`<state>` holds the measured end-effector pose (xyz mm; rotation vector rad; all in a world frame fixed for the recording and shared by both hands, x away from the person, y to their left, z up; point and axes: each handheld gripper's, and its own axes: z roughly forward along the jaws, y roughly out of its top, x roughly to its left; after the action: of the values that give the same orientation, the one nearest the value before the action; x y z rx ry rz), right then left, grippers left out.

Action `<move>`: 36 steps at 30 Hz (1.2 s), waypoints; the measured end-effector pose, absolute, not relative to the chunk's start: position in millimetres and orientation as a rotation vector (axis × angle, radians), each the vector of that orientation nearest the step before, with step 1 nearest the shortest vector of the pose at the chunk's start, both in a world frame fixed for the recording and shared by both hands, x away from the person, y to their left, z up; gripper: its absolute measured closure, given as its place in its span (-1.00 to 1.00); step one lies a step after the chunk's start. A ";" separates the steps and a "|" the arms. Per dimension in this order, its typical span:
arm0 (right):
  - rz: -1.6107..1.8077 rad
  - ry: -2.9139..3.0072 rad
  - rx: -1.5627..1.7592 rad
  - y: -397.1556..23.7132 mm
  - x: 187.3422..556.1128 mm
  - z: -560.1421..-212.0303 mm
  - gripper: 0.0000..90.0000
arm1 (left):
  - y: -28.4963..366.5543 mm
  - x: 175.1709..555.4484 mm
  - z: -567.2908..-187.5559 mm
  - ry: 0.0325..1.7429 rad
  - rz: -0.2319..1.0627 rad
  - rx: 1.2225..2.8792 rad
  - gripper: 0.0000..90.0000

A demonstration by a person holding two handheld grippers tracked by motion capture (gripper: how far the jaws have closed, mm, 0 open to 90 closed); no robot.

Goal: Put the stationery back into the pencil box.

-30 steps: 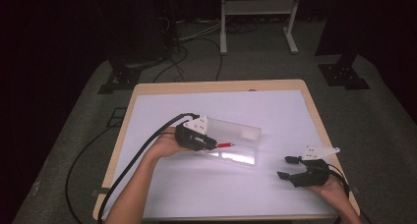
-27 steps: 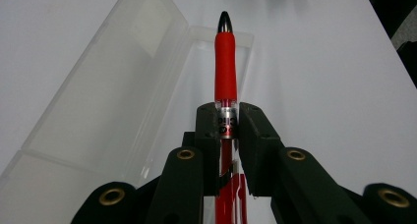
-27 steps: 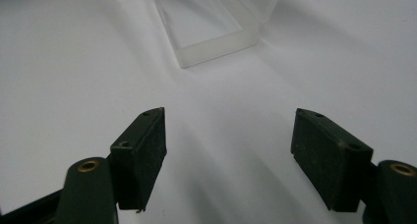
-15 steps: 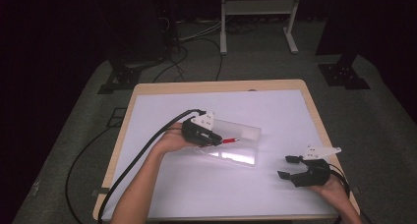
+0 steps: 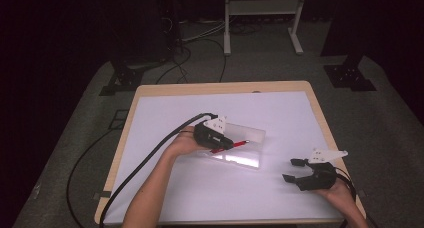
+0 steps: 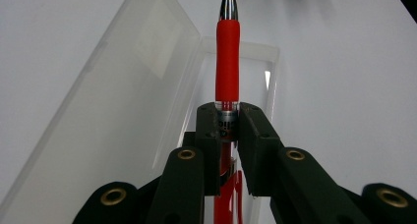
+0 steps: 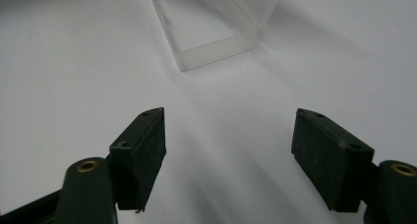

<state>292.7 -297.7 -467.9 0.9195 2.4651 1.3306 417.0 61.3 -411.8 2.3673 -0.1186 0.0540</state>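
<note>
A red pen [image 6: 227,62] with a silver tip is clamped between the pads of my left gripper [image 6: 228,123], which is shut on it. The pen [image 5: 235,144] points right over an open clear plastic case [image 5: 245,147] lying in the middle of the white table; the case's lid [image 6: 123,86] stands open to the left of the pen in the left gripper view. My right gripper [image 5: 294,170] rests near the table's front right, open with nothing between its pads [image 7: 142,155]. A corner of the clear case [image 7: 216,42] lies ahead of it.
The white sheet [image 5: 165,118] covers a wooden-edged table [image 5: 220,87]. A black cable [image 5: 145,163] trails from the left gripper off the front left. Stands and cables sit on the dark floor behind the table.
My left gripper has carried the red pen to the right and slightly down over the clear case. The right gripper has stayed put.
</note>
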 end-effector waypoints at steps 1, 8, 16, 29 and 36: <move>1.333 2.462 0.917 -298.1 292.7 -467.8 -0.37 | 60.3 417.1 -412.3 -0.125 0.056 2.371 0.76; 1.332 2.460 0.916 -298.4 291.5 -467.5 -0.37 | 54.7 418.7 -413.7 -0.131 0.052 2.384 0.76; 1.339 2.451 0.912 -300.3 290.6 -466.8 -0.37 | 47.2 421.1 -419.6 -0.133 0.040 2.395 0.76; 1.335 2.453 0.909 -300.8 290.1 -467.0 -0.37 | 41.6 424.4 -435.8 -0.105 0.002 2.430 0.76; 1.335 2.454 0.908 -300.6 290.0 -467.0 -0.37 | 39.3 424.4 -441.8 -0.100 -0.008 2.453 0.76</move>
<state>290.0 -300.6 -467.0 0.9082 2.4539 1.3354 424.4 39.3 -441.8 2.4533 -0.1004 -0.0084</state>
